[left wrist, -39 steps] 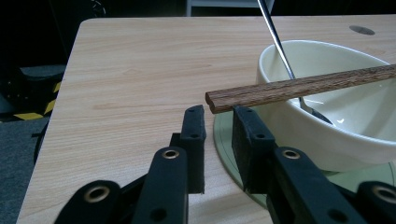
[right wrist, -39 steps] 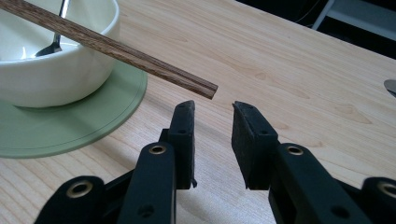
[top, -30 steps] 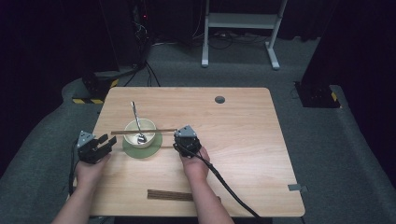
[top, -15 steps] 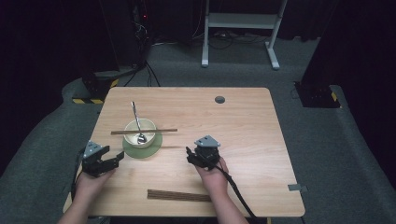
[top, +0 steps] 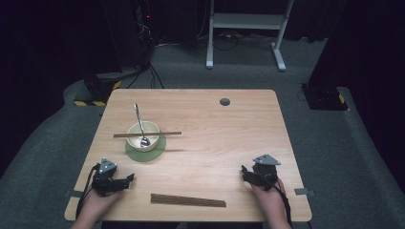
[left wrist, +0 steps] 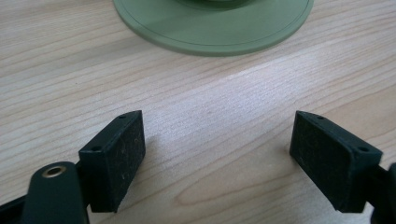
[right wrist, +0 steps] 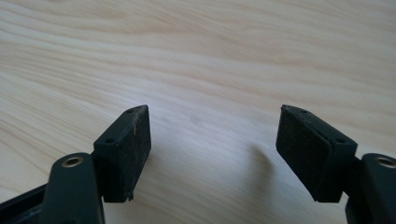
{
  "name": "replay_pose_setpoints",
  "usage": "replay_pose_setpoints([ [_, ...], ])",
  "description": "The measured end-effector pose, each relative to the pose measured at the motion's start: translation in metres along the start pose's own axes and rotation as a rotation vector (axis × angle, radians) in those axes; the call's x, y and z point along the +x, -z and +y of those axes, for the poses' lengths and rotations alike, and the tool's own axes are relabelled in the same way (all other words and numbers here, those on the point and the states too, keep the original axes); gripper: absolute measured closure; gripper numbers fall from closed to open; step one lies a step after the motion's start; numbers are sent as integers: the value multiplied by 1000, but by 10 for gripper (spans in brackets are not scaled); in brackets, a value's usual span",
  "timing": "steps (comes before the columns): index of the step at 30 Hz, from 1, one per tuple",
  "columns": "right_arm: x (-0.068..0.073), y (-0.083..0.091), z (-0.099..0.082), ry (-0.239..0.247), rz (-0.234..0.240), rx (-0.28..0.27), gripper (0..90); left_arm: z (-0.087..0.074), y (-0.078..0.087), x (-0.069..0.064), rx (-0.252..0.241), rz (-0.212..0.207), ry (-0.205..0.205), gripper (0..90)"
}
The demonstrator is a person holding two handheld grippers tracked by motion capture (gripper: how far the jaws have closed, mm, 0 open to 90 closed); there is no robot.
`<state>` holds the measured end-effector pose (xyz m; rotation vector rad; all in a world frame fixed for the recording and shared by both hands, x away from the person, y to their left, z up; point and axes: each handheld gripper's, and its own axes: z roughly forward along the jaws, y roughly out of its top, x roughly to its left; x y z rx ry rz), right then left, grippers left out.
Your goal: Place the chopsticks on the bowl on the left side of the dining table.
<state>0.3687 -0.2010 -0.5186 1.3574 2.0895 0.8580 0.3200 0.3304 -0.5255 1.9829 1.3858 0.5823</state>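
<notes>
green saucer [left wrist: 212, 28] cut off above

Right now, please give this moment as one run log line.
left tongs: open, empty | right tongs: open, empty | chopsticks: across bowl | spoon: in bowl | stick bundle: near edge

I am working in what looks like a lab or recording studio, not a home. My wooden bench [top: 229, 119] stands alone on grey carpet [top: 334, 157], with black curtains [top: 367, 43] closing off the dark room behind. Beyond its far edge stand a white metal frame [top: 248, 28] and a tangle of cables [top: 148, 71]; black-and-yellow hazard tape [top: 93, 102] marks the floor off its far left corner.
</notes>
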Motion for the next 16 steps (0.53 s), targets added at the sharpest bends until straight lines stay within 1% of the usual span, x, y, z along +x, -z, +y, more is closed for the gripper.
replay_pose_setpoints([
  [1, -4, 1, -2, -13, -1, 2, 265, 0, 0, 0, -3, 3, -1, 179],
  [2, -9, 2, -5, -36, 5, 5, 265, -1, -1, -1, -8, 6, 0, 172],
  [4, -12, 1, -7, -66, 25, 15, 262, -2, -1, -1, -16, 12, 10, 169],
  [7, -11, 2, -9, -50, 17, 19, 242, -3, 0, -2, -18, 21, 14, 168],
  [11, -12, 3, -10, -63, 17, 23, 221, -4, 1, -3, -21, 22, 15, 169],
  [16, -11, 3, -10, -60, 5, 22, 209, -3, 0, -3, -21, 14, 6, 173],
])
